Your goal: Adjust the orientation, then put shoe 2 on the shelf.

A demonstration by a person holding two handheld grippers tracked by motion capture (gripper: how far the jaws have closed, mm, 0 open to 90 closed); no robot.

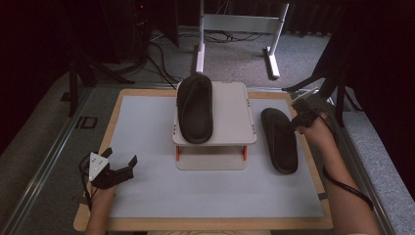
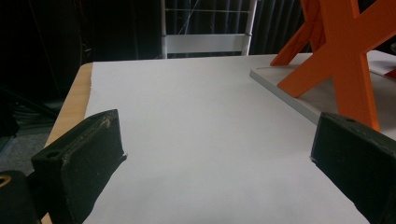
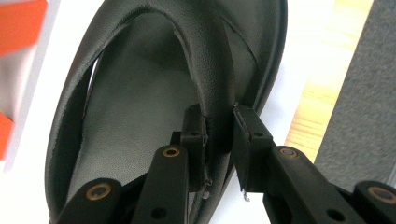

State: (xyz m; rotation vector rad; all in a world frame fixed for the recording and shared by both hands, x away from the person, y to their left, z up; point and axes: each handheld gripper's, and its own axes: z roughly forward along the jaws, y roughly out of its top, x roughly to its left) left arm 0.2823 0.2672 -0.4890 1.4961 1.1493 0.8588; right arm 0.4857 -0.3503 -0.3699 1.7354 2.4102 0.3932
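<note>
The worktop (image 1: 147,191) takes up most of the high view, with a small white rack (image 1: 230,117) at centre carrying one black sandal (image 1: 195,107). The second sandal (image 1: 280,139) lies flat on the mat right of centre. Looks like the pick-up step: the right tongs (image 3: 219,126) are clamped on that sandal's strap (image 3: 210,70). Next move is probably a clean lift up and over onto the rack's free half. Left tongs (image 1: 120,164), lower left, sit spread apart, holding nothing.
</note>
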